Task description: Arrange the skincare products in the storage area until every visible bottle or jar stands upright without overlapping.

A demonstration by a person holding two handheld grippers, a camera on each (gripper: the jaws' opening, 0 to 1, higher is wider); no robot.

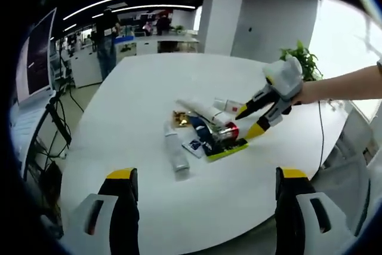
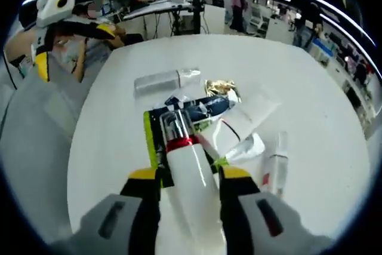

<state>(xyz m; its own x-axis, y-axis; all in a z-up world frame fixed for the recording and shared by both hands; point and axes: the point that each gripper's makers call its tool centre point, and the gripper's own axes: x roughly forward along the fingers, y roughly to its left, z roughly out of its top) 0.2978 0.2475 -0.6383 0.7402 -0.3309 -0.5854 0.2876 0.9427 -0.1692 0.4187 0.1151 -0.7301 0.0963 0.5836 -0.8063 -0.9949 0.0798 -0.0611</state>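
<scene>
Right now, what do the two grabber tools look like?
Each tool has two dark jaws with bright yellow tips and pale grey side plates with a dark slot. The left tool rises from the bottom of the left gripper view. The right tool there has a pale grey body, black and yellow jaws, and a bare forearm behind it, no sleeve showing.

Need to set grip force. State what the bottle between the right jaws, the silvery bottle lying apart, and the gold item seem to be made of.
White bottle: probably glossy plastic, smooth opaque body, red metallic-looking band, clear cap.
Silvery bottle: frosted plastic or glass, matte grey body with a translucent cap; can't settle which.
Gold item: looks like crinkled foil, with creased, bright reflections.
</scene>
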